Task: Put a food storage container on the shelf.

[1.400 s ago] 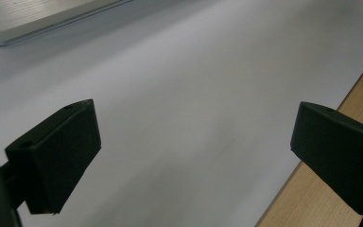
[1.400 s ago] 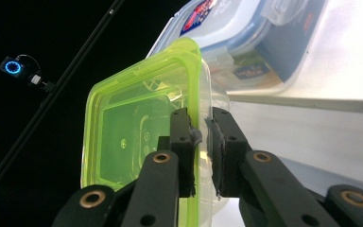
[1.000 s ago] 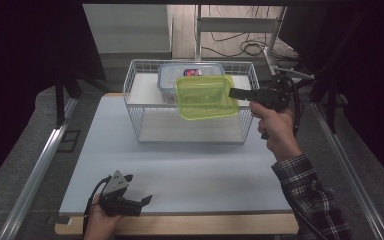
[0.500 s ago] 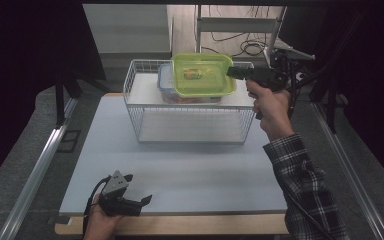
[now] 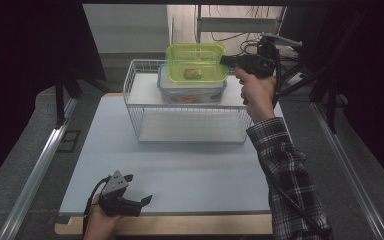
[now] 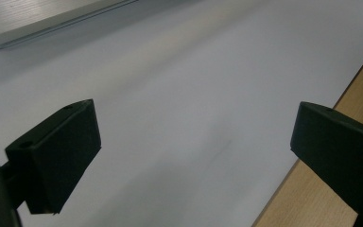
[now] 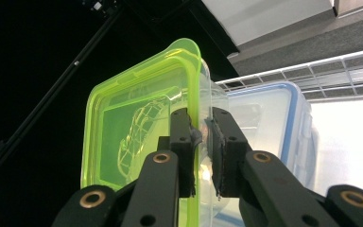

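Green-lidded box (image 5: 196, 62) pinched by right fingers (image 7: 183, 130) above blue-lidded box (image 5: 192, 89) in wire basket (image 5: 190, 119); left fingers (image 6: 56, 156) spread.

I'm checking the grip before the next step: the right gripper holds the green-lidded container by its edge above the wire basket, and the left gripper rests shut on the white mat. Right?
Not quite. The left gripper rests on the white mat with its jaws wide open and nothing between them, as the left gripper view shows. The right gripper does clamp the edge of the green-lidded container above the wire basket.
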Tool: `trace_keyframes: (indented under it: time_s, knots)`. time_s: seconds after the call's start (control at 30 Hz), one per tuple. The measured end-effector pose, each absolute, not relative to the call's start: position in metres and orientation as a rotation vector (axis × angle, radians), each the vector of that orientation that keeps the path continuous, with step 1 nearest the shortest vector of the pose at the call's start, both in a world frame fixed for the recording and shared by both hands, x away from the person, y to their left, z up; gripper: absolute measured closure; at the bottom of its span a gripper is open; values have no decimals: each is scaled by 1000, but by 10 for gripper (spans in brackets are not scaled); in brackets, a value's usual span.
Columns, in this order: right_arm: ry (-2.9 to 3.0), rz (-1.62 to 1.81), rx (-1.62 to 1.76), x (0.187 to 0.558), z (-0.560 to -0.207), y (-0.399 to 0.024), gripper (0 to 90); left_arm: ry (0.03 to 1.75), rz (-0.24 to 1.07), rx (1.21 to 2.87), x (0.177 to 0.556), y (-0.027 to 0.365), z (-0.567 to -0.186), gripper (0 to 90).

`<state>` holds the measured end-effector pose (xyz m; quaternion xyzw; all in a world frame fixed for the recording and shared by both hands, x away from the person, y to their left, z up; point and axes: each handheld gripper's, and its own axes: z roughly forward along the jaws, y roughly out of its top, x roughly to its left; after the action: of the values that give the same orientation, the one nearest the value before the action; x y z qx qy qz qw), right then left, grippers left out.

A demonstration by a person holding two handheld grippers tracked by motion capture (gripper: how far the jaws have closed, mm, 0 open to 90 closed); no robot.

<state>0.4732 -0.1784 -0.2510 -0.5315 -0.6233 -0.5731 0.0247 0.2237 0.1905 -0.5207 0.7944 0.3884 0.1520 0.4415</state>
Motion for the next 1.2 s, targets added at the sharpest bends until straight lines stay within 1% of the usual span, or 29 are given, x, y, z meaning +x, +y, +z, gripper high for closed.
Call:
trace_keyframes:
  time_s: [0.3,0.47,0.6,0.8,0.83,0.97,1.03,1.07,1.13,1.2]
  knots:
    - [-1928,-1740,-1689,482,-257,-171,802,962,374,1974,224,190,-521,25]
    - [-1996,-1747,-1712,481,-254,-166,782,962,373,1978,224,189,-521,25]
    - [-2094,-1729,-1752,481,-258,-159,715,962,373,1980,224,189,-521,25]
    - [-2135,-1731,-1741,483,-261,-157,685,961,371,1982,224,189,-522,25]
    - [-2170,-1735,-1754,483,-260,-156,638,960,371,1984,224,189,-522,25]
    - [-2212,-1733,-1749,482,-259,-154,634,960,372,1984,224,189,-522,25]
    - [-2224,-1730,-1751,482,-259,-154,604,959,371,1984,224,189,-522,25]
    - [-2224,-1730,-1751,482,-259,-154,604,959,371,1985,224,189,-522,25]
    - [-2217,-1754,-1726,481,-259,-156,545,960,372,1986,224,189,-522,26]
    - [-2213,-1779,-1702,479,-257,-159,511,959,373,1986,224,189,-522,26]
